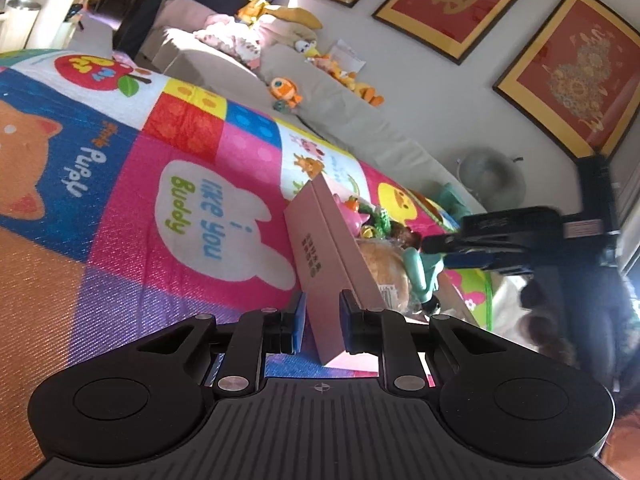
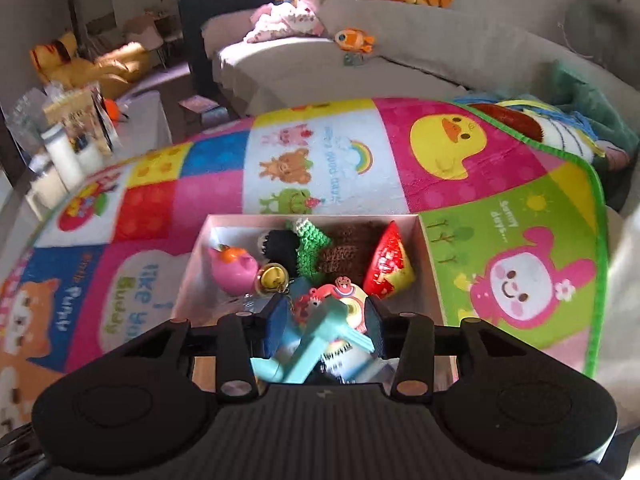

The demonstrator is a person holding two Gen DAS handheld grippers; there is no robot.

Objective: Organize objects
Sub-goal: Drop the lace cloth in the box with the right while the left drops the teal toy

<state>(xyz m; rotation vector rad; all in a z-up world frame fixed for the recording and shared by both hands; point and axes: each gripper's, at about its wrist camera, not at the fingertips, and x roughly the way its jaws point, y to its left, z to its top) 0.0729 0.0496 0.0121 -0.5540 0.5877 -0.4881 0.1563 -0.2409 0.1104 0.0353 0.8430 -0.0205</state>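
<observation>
A pink cardboard box (image 1: 320,236) stands on the colourful play mat (image 1: 192,168). My left gripper (image 1: 322,320) is shut on the box's near wall, one blue pad on each side. In the right wrist view the box (image 2: 430,256) holds several small toys: a pink pig (image 2: 234,272), a gold bell (image 2: 272,278), crochet pieces (image 2: 316,248) and a red strawberry toy (image 2: 390,268). My right gripper (image 2: 328,324) is over the box, its fingers around a teal toy (image 2: 320,348). The right gripper also shows in the left wrist view (image 1: 444,248), above the box.
A grey sofa (image 2: 420,64) with plush toys, including an orange fish (image 2: 354,40), stands behind the mat. Framed red pictures (image 1: 452,0) hang on the wall. A side table with bottles (image 2: 64,152) stands at the left. A green cloth (image 2: 588,108) lies at the mat's far right corner.
</observation>
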